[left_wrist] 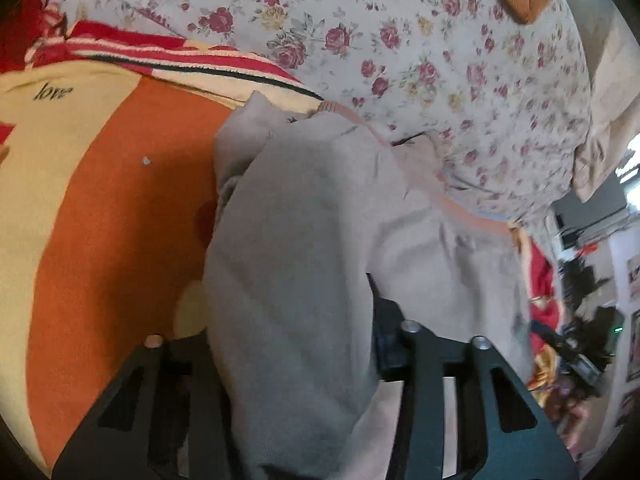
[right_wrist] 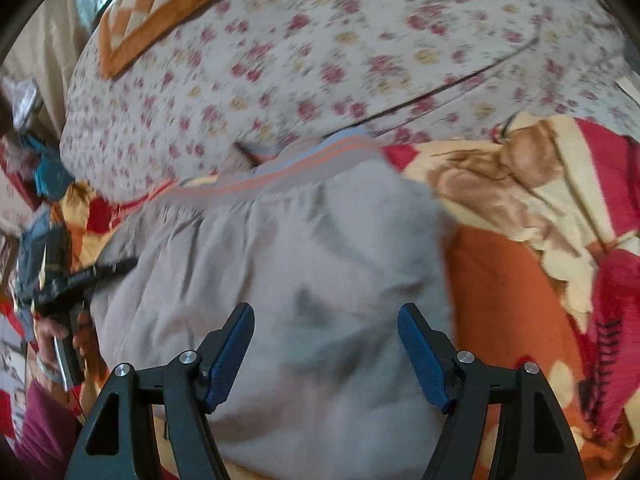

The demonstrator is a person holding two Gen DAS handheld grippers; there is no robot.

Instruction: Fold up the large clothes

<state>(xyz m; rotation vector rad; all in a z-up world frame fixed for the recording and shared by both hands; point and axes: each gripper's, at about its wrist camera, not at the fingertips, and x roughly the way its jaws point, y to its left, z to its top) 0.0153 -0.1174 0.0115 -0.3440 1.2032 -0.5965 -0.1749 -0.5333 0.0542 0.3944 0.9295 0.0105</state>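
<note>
The left gripper has its fingers pinched on a bunched fold of the grey garment. The right gripper hangs over it, fingers wide apart and empty.

A home bedroom: a rose-print quilt at twelve o'clock, an orange blanket at nine, household clutter at three.

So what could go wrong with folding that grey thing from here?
The left gripper has a thick bunch of the grey garment between its fingers, so several layers may lift together and the fold could come out lumpy. The right gripper is open above the cloth, holding nothing, so that side may drag across the blanket.
</note>
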